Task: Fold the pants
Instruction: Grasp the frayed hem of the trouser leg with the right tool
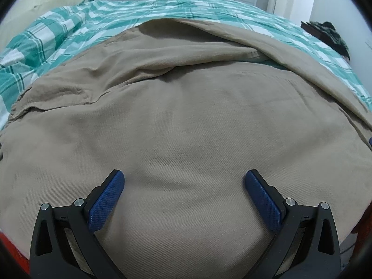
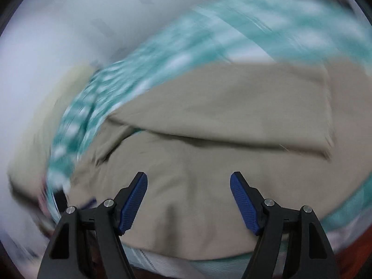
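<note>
Our left gripper [image 1: 184, 176] angled down over tan pants [image 1: 186, 116], jaws wide, nothing pinched, our right gripper [image 2: 188, 179] tilted above pants, jaws apart, empty, view blurred

The tan pants [image 1: 186, 121] cover most of the near bed, a raised fold [image 1: 197, 46] lying across the far side. Beyond it the green checked bedcover [image 1: 162, 9] lies flat and bare. A dark heap of clothes [image 1: 330, 34] crowds the right edge.
</note>
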The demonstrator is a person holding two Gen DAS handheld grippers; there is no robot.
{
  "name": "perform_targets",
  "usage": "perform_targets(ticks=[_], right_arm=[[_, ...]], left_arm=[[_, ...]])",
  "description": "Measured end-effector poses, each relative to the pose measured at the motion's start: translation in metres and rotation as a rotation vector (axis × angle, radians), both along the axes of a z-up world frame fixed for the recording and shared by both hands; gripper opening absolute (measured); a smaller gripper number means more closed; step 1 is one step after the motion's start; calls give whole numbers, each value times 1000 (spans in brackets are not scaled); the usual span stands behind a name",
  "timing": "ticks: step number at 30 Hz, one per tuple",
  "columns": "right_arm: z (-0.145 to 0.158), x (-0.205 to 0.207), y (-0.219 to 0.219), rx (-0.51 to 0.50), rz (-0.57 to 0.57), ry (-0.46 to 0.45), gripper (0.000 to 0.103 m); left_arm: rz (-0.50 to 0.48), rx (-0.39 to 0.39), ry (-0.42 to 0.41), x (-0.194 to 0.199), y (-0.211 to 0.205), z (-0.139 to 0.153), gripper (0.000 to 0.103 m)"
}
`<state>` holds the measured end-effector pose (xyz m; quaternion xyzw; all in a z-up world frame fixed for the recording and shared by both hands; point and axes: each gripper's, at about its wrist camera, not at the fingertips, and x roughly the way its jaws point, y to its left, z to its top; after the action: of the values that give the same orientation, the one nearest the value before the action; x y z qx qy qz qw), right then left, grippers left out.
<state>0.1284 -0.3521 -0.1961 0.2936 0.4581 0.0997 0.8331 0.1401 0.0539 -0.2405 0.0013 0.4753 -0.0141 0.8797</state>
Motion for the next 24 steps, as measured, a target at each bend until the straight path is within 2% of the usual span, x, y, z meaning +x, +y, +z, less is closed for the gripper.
perform_targets(ticks=[1, 2, 7, 9, 10, 11, 13, 14, 16, 17, 19, 24], right_arm=[[-7, 3, -11, 57, -38, 40, 59], [-9, 6, -22, 104, -88, 55, 57], [-13, 25, -49, 203, -311, 93, 57], [-22, 34, -52, 207, -375, 127, 52], [-28, 38, -54, 202, -399, 146, 40], [-34, 40, -55, 179, -418, 162, 22], [-44, 37, -57, 135, -427, 143, 4], [-50, 32, -58, 141, -417, 104, 2], [-52, 28, -56, 122, -378, 45, 0], [-50, 29, -52, 81, -344, 21, 0], [-47, 30, -49, 14, -311, 2, 0], [-48, 30, -42, -80, -269, -24, 0]], left_arm=[[-1, -1, 0, 0, 0, 0, 102], [-1, -2, -1, -1, 0, 0, 102], [-2, -2, -6, -1, 1, 0, 102], [-2, -3, -5, -1, 1, 0, 102], [-3, -2, -5, -1, 1, 0, 102], [-4, -2, -6, -1, 1, 0, 102], [-6, -3, -7, -1, 1, 0, 102], [-7, -3, -10, -2, 1, 0, 102], [-8, -3, -17, -2, 0, 0, 102], [-9, -2, -20, -2, 0, 0, 102], [-9, -1, -22, -2, 0, 0, 102], [-11, -2, -19, -1, 0, 0, 102]])
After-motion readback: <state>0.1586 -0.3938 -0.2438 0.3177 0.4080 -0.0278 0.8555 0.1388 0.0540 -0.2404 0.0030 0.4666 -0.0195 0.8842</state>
